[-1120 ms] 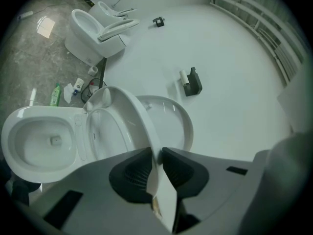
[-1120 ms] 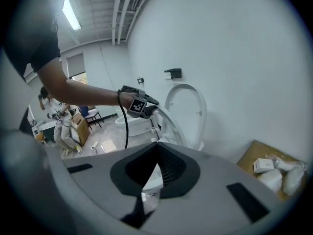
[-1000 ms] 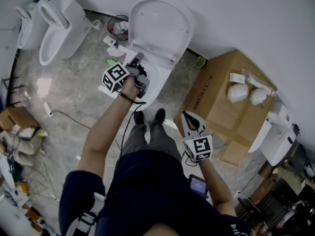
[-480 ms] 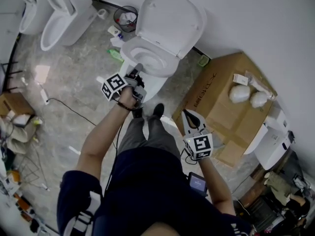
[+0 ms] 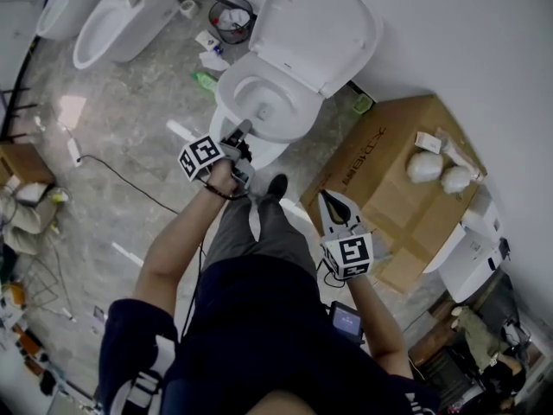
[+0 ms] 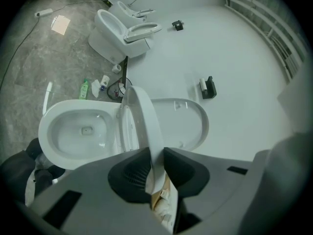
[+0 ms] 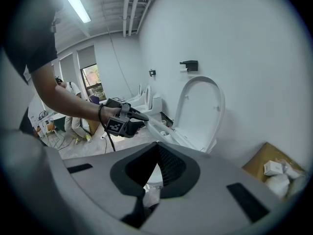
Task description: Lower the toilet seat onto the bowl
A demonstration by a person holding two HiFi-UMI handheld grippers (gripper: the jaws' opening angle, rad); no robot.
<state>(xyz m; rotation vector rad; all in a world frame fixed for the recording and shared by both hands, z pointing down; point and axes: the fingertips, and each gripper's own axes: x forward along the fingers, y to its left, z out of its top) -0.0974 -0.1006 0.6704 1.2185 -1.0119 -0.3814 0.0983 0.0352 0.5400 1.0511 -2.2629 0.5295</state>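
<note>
Grey marbled floor (image 5: 121,162) and a white wall frame the toilet. The left gripper (image 6: 156,161) has its fingers clamped on the front edge of the toilet seat (image 6: 141,114). The seat is raised off the bowl (image 6: 46,131), and its length runs from the fingers back to the hinge under the upright lid (image 6: 183,124). Judged: the remaining travel is down toward the rim. The right gripper (image 5: 333,204) is well apart, fingers together and empty.

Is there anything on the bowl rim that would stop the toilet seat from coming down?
Nothing visible does: the bowl rim is bare below the toilet seat, which the left gripper pinches by its edge.
</note>
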